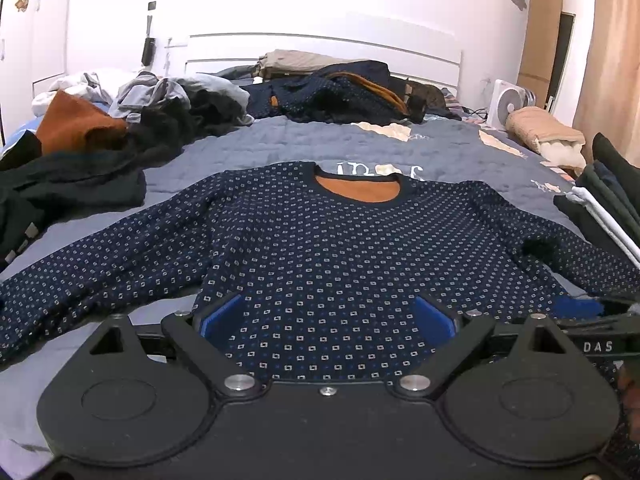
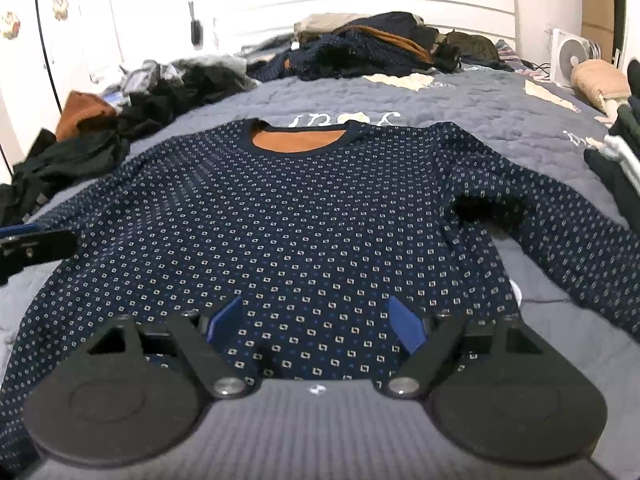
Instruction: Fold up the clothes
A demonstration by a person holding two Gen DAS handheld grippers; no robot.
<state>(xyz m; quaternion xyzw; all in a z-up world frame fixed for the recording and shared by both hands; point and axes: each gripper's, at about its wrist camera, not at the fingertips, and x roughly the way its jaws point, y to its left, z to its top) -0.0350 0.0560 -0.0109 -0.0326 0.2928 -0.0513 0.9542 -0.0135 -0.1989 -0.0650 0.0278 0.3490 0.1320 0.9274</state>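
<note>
A navy sweater [image 1: 320, 248] with small white squares and an orange inner lining lies flat on the grey quilt, front up, collar away from me and both sleeves spread out. My left gripper [image 1: 328, 316] hovers open over the hem, blue pads [image 1: 220, 318] wide apart with nothing pinched. At the right edge of the left wrist view the right gripper's tip [image 1: 588, 310] shows near the right sleeve. In the right wrist view the sweater [image 2: 312, 208] fills the middle, and my right gripper [image 2: 316, 322] stands open over its lower hem. The left gripper [image 2: 32, 246] shows at the far left.
Loose dark and orange clothes [image 1: 92, 140] are heaped on the left of the bed. More garments [image 1: 340, 92] pile up by the white headboard. A stack of folded dark clothes [image 1: 608, 200] sits at the right edge, with a beige bundle [image 1: 544, 132] and a white fan [image 1: 510, 104] behind.
</note>
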